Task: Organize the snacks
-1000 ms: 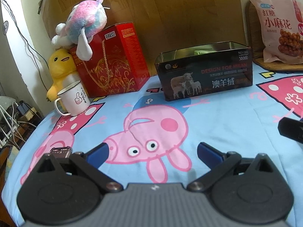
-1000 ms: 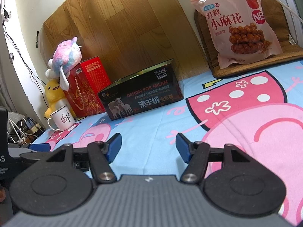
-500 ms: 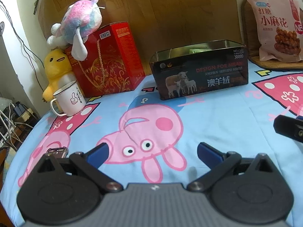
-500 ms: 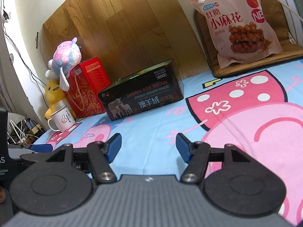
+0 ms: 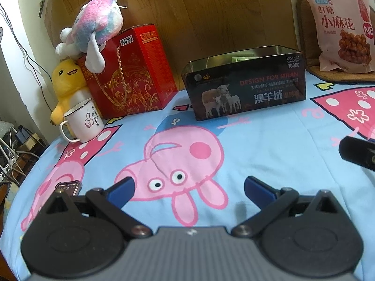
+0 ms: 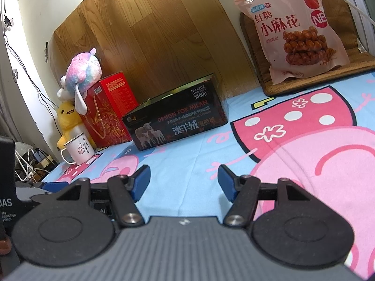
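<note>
A pink snack bag [image 5: 341, 27] printed with fried twists leans upright at the back right on a woven mat; it also shows in the right wrist view [image 6: 297, 30]. A black open-top tin box [image 5: 246, 85] with sheep on its side stands at the back middle, something green just visible inside; it shows in the right wrist view too [image 6: 175, 123]. My left gripper [image 5: 188, 188] is open and empty, low over the pig-print cloth. My right gripper [image 6: 184, 182] is open and empty, also low over the cloth. Both are well short of the box and bag.
A red gift box [image 5: 127, 72] with a pastel plush [image 5: 93, 31] on top, a yellow duck plush [image 5: 66, 79] and a white mug [image 5: 83, 120] stand at the back left. A phone [image 5: 68, 187] lies by my left finger. The cloth's left edge drops off to cables.
The left wrist view has shifted slightly, so the box and bag sit a little further right and lower. The right gripper has barely moved. Both stay open.
</note>
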The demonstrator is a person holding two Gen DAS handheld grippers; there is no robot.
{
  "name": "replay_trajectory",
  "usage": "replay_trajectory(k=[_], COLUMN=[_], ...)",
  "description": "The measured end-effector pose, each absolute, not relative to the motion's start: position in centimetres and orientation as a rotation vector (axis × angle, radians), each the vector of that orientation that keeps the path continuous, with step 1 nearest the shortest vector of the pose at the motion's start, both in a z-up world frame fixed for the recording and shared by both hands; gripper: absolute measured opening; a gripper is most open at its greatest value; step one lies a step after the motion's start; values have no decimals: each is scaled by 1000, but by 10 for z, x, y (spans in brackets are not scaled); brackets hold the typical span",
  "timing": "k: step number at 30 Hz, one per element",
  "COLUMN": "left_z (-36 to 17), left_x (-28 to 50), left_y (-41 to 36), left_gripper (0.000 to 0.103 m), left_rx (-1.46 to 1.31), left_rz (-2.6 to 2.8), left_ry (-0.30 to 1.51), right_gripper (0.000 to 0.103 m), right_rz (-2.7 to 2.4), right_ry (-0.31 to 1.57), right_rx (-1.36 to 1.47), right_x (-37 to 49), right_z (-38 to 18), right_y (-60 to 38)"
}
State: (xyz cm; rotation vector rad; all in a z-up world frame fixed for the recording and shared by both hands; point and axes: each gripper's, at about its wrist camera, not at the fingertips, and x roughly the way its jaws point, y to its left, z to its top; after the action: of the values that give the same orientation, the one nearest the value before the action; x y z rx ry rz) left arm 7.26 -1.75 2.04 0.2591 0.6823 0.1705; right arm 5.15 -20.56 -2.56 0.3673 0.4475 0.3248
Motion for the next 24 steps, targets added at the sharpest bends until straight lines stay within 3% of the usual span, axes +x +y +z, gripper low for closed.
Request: replay_trajectory(k=[24], left_z=[22], left_x=[72], left_y=[-9], left_gripper=[103], left_rx=[206], left_rz=[171], left_ry=[665], right_gripper=[66], right_rz=[330], right_ry=[443], right_rx=[374], right_x=[51], right_z=[-26], right_y=[-207])
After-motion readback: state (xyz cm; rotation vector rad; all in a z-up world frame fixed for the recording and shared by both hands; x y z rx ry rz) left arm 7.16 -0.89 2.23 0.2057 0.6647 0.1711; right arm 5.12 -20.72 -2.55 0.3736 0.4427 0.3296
